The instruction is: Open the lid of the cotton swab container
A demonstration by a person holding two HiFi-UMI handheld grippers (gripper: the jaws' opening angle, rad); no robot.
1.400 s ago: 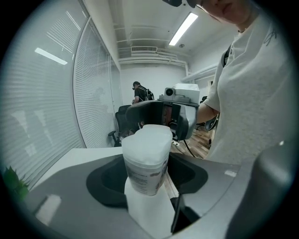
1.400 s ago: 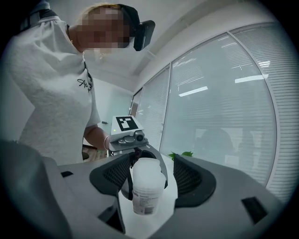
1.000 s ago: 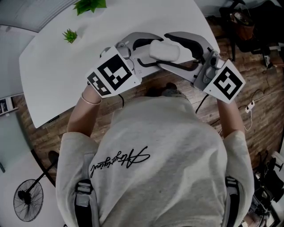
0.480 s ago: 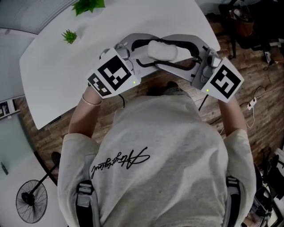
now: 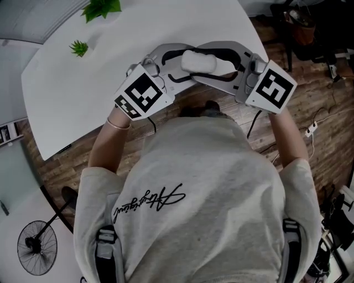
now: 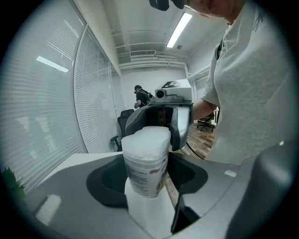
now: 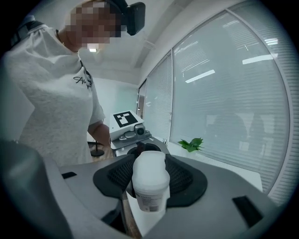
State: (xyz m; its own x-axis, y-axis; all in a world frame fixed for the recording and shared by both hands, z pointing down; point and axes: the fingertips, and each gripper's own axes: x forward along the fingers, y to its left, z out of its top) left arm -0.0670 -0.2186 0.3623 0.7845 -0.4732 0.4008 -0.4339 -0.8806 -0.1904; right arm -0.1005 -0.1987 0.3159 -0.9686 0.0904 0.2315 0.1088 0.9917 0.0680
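The cotton swab container [image 5: 200,61], a small white tub with a frosted lid [image 6: 147,139] and a printed label, is held in the air over the table's near edge. My left gripper [image 5: 187,62] comes in from the left and is shut on its sides, the dark pads [image 6: 110,179] flanking the tub [image 6: 145,163]. From the opposite side my right gripper [image 5: 214,62] is also shut on the container [image 7: 150,175]; its jaws have just been closing with the tub between them. The lid is closed.
The white table [image 5: 83,94] carries a leafy plant [image 5: 101,8] and a smaller one [image 5: 78,48] at its far left. The larger plant [image 7: 191,144] also shows by the window blinds. A fan [image 5: 36,254] stands on the wooden floor behind me.
The right gripper's jaws have narrowed onto the container. Both grippers, with the container between them, have shifted a little toward the table.
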